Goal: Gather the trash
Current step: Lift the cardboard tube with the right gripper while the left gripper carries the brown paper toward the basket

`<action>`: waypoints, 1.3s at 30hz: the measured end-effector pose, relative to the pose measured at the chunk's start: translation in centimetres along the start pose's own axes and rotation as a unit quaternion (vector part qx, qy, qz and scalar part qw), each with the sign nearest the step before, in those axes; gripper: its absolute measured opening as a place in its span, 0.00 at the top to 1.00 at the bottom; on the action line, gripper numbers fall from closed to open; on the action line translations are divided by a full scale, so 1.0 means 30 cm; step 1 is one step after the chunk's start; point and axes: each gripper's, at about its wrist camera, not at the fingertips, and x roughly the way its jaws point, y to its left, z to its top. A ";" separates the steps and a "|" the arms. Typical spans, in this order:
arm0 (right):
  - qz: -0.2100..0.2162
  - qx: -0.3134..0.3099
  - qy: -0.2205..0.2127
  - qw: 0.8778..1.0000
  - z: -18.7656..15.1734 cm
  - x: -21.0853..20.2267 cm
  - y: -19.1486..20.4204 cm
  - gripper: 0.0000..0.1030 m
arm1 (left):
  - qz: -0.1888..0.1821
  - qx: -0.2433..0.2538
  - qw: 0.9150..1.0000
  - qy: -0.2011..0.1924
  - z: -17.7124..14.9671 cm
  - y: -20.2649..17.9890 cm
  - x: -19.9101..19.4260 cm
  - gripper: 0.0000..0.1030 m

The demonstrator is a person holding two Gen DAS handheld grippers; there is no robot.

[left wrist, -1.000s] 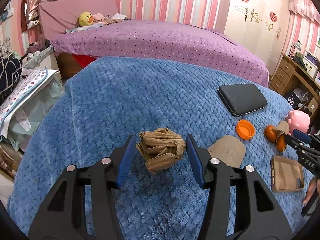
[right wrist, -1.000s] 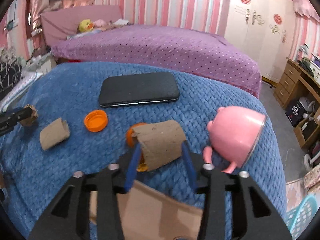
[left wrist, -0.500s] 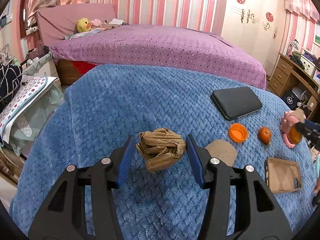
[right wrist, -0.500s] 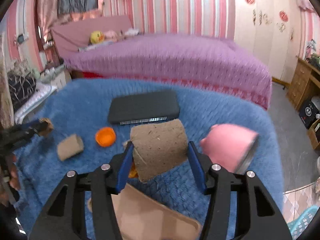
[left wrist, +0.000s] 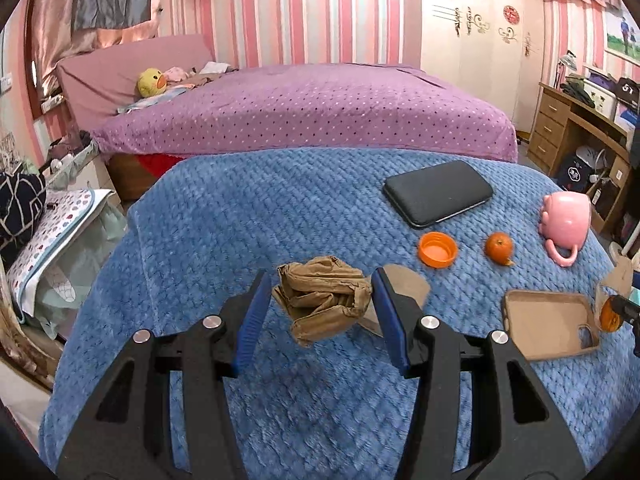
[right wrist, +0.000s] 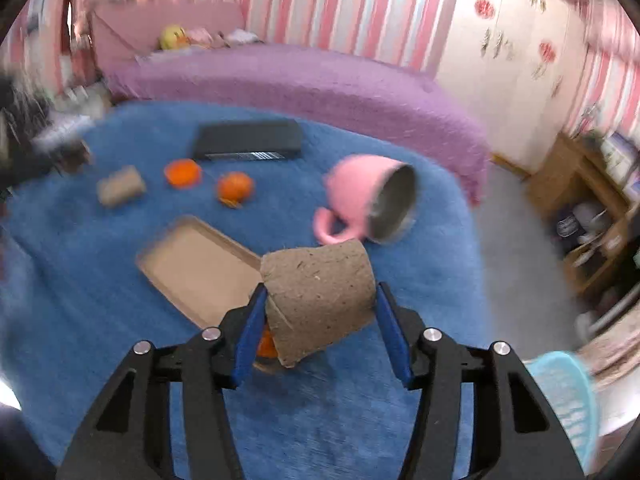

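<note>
Two pieces of trash in hand, none binned yet as far as visible. Crumpled brown paper wad (left wrist: pixel 326 300) pinched between blue pads of left gripper (left wrist: pixel 322 312), centre of left view, lifted clear of blue blanket (left wrist: pixel 240 208). Cardboard tube (right wrist: pixel 320 294) clamped in right gripper (right wrist: pixel 318 322), lower centre of right view, also off the blanket; something orange tucked behind tube near left pad, too hidden to name. Both grippers closed on their loads, jaws roughly half spread.

Left on blanket, judged trash: second cardboard tube (right wrist: pixel 120 190) at left of right view, orange bottle cap (left wrist: pixel 437 249) right of centre in left view, small orange fruit (left wrist: pixel 499 247) beside cap, flat cardboard tray (left wrist: pixel 550 326) lower right. Probably not trash: black phone-like slab (left wrist: pixel 438 193) upper right, pink mug (left wrist: pixel 566 220) on its side at right edge. Light blue basket (right wrist: pixel 568 392) on floor, lower right corner of right view, likely the bin; unconfirmed. Right view motion-blurred. Purple bed (left wrist: pixel 312 112) behind, across upper frame.

Progress guess: early-to-middle; two items picked, drop-off pending, several still lying out.
</note>
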 end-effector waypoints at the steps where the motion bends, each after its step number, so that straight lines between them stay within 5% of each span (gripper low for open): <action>1: -0.016 0.003 -0.004 1.000 -0.004 -0.008 -0.013 0.48 | 0.001 0.005 1.000 -0.002 -0.002 -0.011 -0.009 0.51; 4: 0.028 0.033 -0.020 0.999 -0.006 -0.053 -0.047 0.48 | 0.003 0.012 1.000 -0.005 -0.009 -0.034 -0.030 0.51; 6: -0.005 0.008 -0.027 1.000 0.003 -0.068 -0.031 0.48 | -0.001 0.012 1.000 -0.007 -0.013 -0.047 -0.043 0.51; 10: 0.018 0.043 -0.032 0.998 -0.008 -0.080 -0.083 0.48 | -0.013 0.001 1.000 -0.003 -0.014 -0.061 -0.051 0.51; 15: 0.080 0.073 -0.023 0.994 -0.062 -0.074 -0.114 0.46 | -0.018 0.003 1.000 -0.004 -0.021 -0.095 -0.074 0.51; 19: 0.047 0.094 -0.013 0.994 -0.113 -0.048 -0.145 0.35 | -0.014 0.013 1.000 -0.007 -0.027 -0.120 -0.088 0.51; 25: -0.018 0.139 0.005 0.990 -0.161 -0.029 -0.256 0.35 | -0.004 0.027 1.000 -0.008 -0.034 -0.141 -0.093 0.51; 29: 0.031 0.160 -0.011 0.987 -0.170 -0.043 -0.280 0.34 | -0.008 0.021 1.000 -0.008 -0.026 -0.148 -0.094 0.51; 34: 0.046 0.112 0.004 0.993 -0.150 -0.007 -0.193 0.35 | -0.010 0.026 1.000 -0.011 -0.028 -0.167 -0.102 0.51; 35: 0.058 0.104 0.012 0.993 -0.149 0.015 -0.172 0.41 | -0.010 0.028 0.999 -0.011 -0.029 -0.172 -0.103 0.51; 36: 0.074 0.098 0.015 0.992 -0.150 0.028 -0.155 0.59 | -0.010 0.030 0.999 -0.011 -0.029 -0.176 -0.106 0.51; 37: 0.076 0.095 0.006 0.993 -0.151 0.020 -0.147 0.61 | -0.009 0.031 0.999 -0.012 -0.030 -0.177 -0.107 0.51; 39: 0.080 0.081 -0.026 0.993 -0.139 -0.037 -0.131 0.89 | -0.010 0.029 0.999 -0.013 -0.029 -0.177 -0.108 0.51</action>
